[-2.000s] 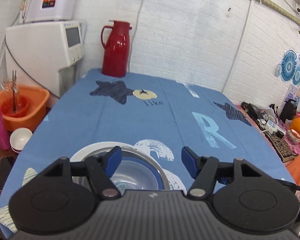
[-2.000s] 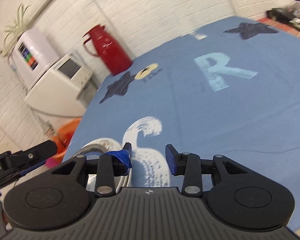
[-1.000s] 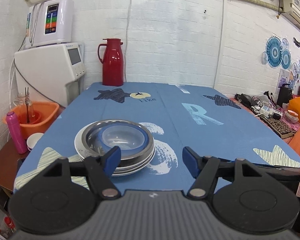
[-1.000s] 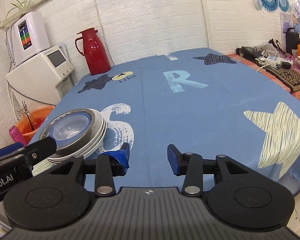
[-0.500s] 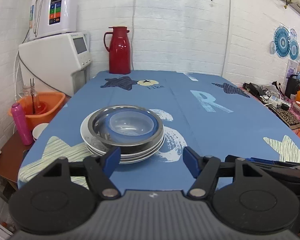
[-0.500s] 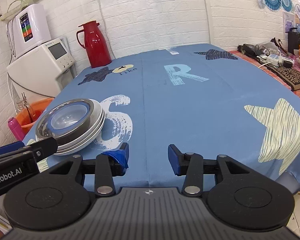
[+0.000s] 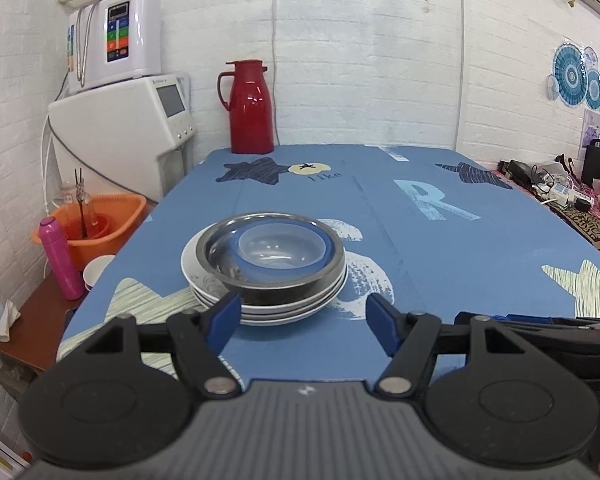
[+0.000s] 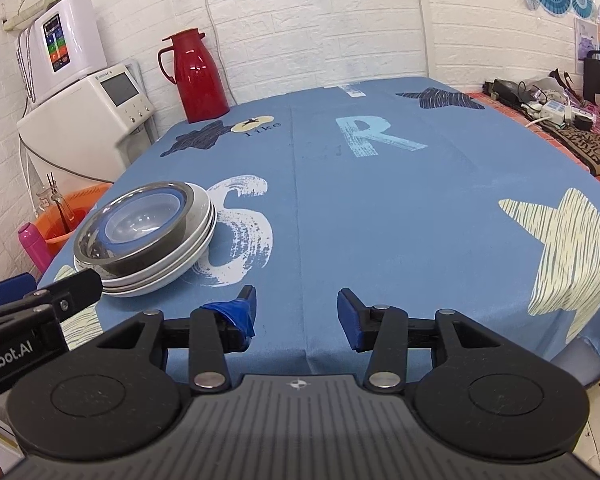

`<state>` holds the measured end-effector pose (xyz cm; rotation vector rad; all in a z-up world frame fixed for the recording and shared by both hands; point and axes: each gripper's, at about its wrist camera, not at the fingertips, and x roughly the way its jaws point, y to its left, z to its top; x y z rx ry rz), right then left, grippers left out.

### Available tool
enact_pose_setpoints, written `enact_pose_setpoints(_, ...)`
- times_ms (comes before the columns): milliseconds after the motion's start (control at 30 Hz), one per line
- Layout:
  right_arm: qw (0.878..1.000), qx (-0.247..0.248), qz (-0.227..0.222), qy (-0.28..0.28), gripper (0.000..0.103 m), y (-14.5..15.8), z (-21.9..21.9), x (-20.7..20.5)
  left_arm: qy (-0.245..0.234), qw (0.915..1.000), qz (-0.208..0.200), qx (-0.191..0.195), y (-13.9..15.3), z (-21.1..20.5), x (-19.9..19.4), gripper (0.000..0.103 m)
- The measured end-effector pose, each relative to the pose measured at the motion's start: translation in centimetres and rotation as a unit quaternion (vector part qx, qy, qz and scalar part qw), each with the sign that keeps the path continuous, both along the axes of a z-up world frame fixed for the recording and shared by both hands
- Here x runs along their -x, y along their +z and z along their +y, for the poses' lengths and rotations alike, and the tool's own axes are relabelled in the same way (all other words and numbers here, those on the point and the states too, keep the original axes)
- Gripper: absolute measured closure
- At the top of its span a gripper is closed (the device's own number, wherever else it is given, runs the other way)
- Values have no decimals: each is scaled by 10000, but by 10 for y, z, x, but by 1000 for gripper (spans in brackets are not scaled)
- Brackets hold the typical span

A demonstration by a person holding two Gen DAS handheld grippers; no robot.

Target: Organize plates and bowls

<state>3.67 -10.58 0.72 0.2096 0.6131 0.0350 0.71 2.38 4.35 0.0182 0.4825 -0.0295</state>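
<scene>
A stack stands on the blue tablecloth [image 7: 380,216] near its front left: white plates [image 7: 204,280] at the bottom, a steel bowl [image 7: 276,284] on them, and a clear blue-rimmed bowl [image 7: 280,244] nested inside. The right wrist view shows the same stack [image 8: 148,240] at the left. My left gripper [image 7: 302,326] is open, held back from the stack at the table's front edge, with nothing between its fingers. My right gripper [image 8: 296,314] is open and empty too, to the right of the stack over the front edge.
A red thermos jug [image 7: 250,108] stands at the table's far end. Left of the table are a white appliance [image 7: 132,128], an orange basin [image 7: 96,220], a pink bottle [image 7: 60,258] and a small white bowl [image 7: 98,270]. Cables and clutter [image 7: 560,188] lie on the right.
Both grippers have drawn back and up from the stack, which now sits whole on the table in front of them. Both stayed open throughout.
</scene>
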Motion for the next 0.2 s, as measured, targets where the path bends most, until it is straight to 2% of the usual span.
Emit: enact_pose_setpoints(200, 10000, -4, 35, 82, 73, -1, 3, 0, -25, 9999, -70, 96, 1, 3, 2, 34)
